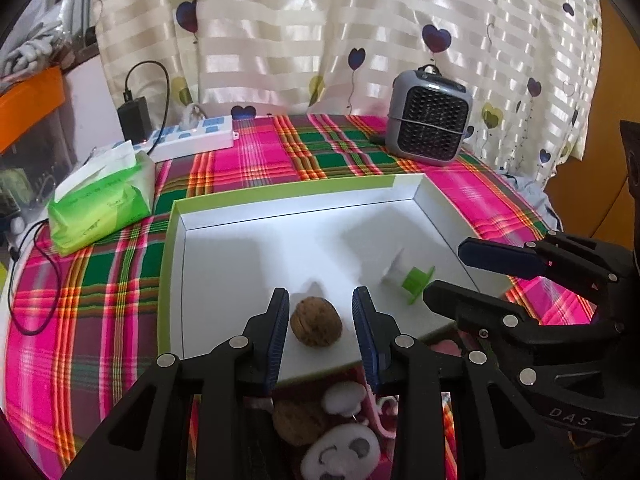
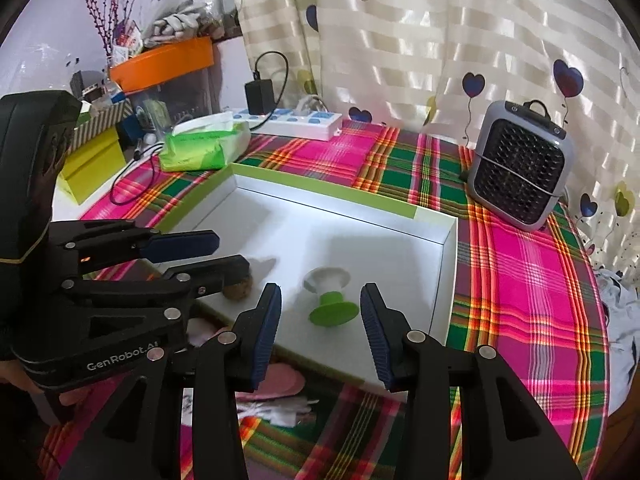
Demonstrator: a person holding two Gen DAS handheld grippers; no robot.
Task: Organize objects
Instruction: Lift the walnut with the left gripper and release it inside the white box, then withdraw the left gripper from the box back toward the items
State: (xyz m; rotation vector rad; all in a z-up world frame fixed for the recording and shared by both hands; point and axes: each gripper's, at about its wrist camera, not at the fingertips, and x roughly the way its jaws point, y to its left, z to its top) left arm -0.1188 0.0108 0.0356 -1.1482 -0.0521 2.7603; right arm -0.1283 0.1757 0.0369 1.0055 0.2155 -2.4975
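Left gripper (image 1: 320,316): jaws parted, blue pads standing either side of the walnut without pressing on it; nothing held.
Right gripper (image 2: 320,320): jaws spread wide, the green-and-white spool lying between and just beyond the fingertips, not gripped (a clear gap shows on both sides).
Walnut (image 1: 316,322): brown and wrinkled, resting on the white floor of the box near its front edge; in the right wrist view it is partly hidden behind the left gripper's lower finger (image 2: 224,270).
Spool (image 2: 330,300): a small piece with a green flanged end and a white end, lying tipped on its side on the box floor, to the right of the walnut and apart from it.
Box (image 1: 178,264): shallow, white inside with a lime-green rim, open at the top, sitting on the plaid tablecloth (image 1: 80,300).
In front of the box: another walnut (image 1: 298,420) and white plush pieces (image 1: 342,454) with printed faces, seen below the left gripper on the cloth; pink felt shapes (image 2: 280,380) lie there too.
Background: a green tissue pack (image 1: 102,204) left of the box, a white power strip (image 1: 192,140) with a black adapter plugged in, a grey mini fan (image 1: 428,120) at the back right, and a striped curtain (image 1: 320,32) with heart balloons.
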